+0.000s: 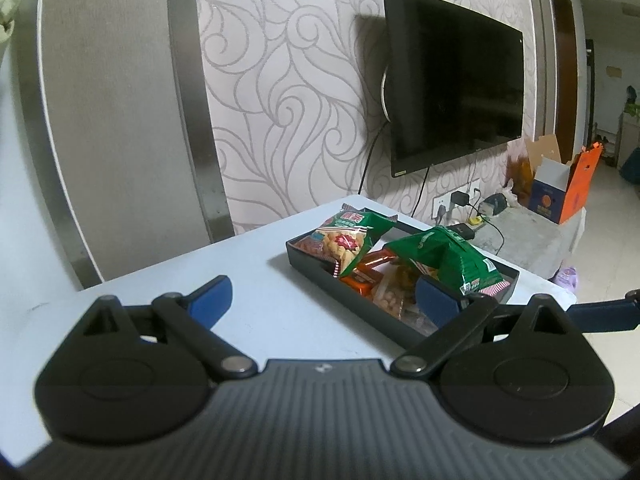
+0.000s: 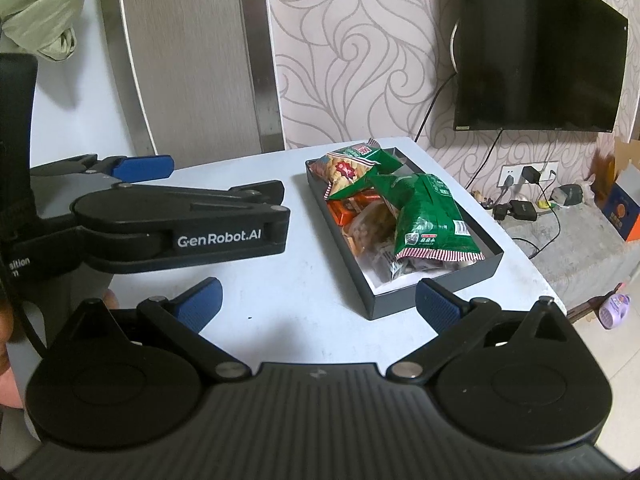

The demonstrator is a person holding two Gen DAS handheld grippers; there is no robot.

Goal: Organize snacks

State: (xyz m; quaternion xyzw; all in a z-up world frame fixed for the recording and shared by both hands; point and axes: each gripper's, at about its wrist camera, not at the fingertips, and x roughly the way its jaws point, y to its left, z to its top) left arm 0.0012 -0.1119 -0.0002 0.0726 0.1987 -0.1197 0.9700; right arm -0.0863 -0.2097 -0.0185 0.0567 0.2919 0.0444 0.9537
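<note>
A dark rectangular tray (image 1: 320,271) (image 2: 404,300) on the light table holds several snack packets. A green and red packet (image 1: 344,240) (image 2: 352,166) lies at the tray's far end. A green packet (image 1: 452,258) (image 2: 430,216) lies over orange and clear packets (image 2: 352,206). My left gripper (image 1: 324,300) is open and empty, above the table short of the tray's near left side. My right gripper (image 2: 318,300) is open and empty, just short of the tray's near end. The left gripper's body (image 2: 180,220) shows in the right wrist view, left of the tray.
The table (image 1: 200,272) (image 2: 300,272) stands against a patterned wall with a black TV (image 1: 452,80) (image 2: 536,48). To the right a lower grey bench (image 2: 580,236) carries chargers, cables and an orange and blue box (image 1: 560,192). A purple bottle (image 2: 616,310) lies on the floor.
</note>
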